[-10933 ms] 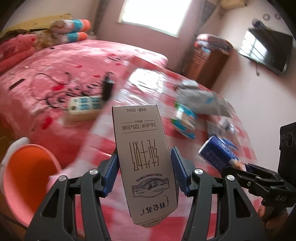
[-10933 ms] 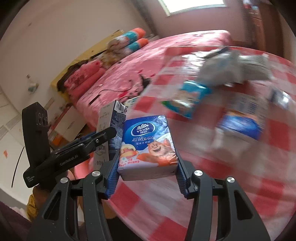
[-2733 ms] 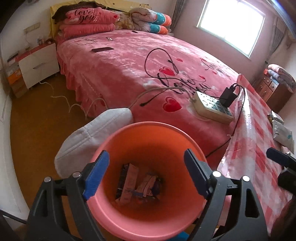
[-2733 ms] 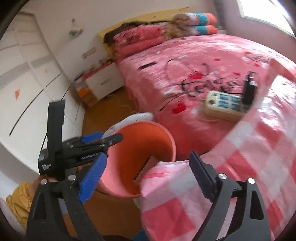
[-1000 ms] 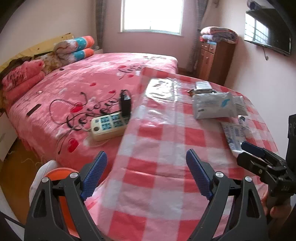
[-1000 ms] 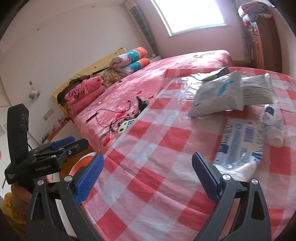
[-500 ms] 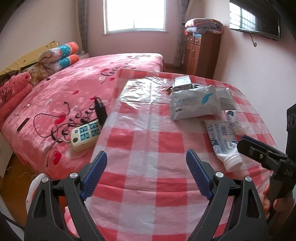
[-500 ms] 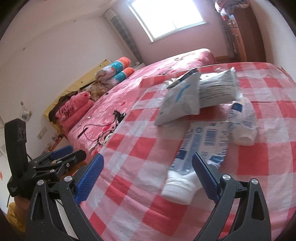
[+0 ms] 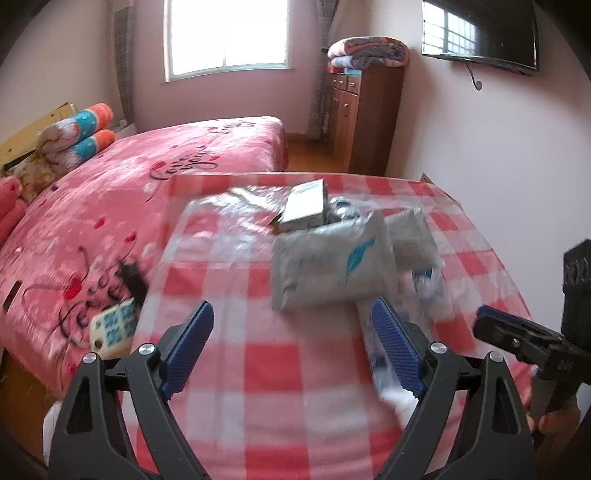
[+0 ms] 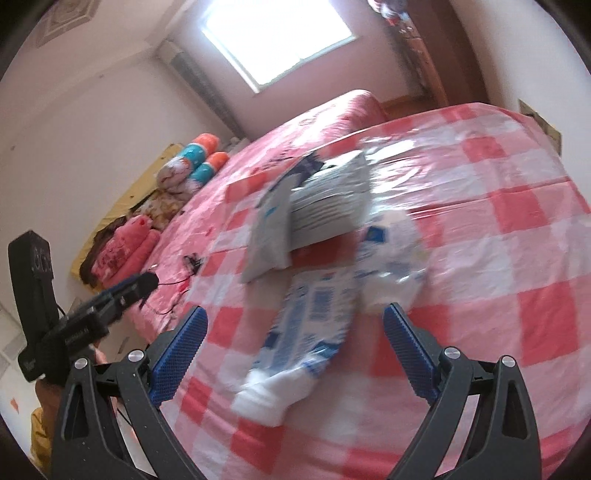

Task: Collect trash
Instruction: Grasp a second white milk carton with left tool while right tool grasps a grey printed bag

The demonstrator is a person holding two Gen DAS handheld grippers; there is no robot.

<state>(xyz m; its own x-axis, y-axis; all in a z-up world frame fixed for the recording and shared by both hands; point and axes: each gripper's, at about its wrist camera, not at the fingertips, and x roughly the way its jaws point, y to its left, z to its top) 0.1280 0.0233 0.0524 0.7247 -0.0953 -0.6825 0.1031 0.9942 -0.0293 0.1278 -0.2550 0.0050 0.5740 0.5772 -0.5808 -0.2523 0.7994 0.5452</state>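
Observation:
Trash lies on a red-and-white checked table [image 9: 258, 369]. A white and blue tube [image 10: 306, 332] with a white cap lies right in front of my right gripper [image 10: 291, 350], which is open and empty just above it. A small white bottle [image 10: 395, 251] lies beside the tube. A grey pouch [image 9: 332, 266] with a blue feather mark, a second grey pouch [image 9: 410, 236] and a small carton [image 9: 306, 206] lie further back. My left gripper [image 9: 291, 347] is open and empty in front of the grey pouch.
A pink bed [image 9: 129, 203] with a power strip [image 9: 110, 325] on it runs along the table's left side. A wooden cabinet [image 9: 362, 110] stands at the back wall. A television [image 9: 480, 33] hangs on the right wall.
Both grippers have moved forward over the table, closer to the pouches and the tube. Earlier they dropped a carton and a tissue pack into the orange bin and came back empty.

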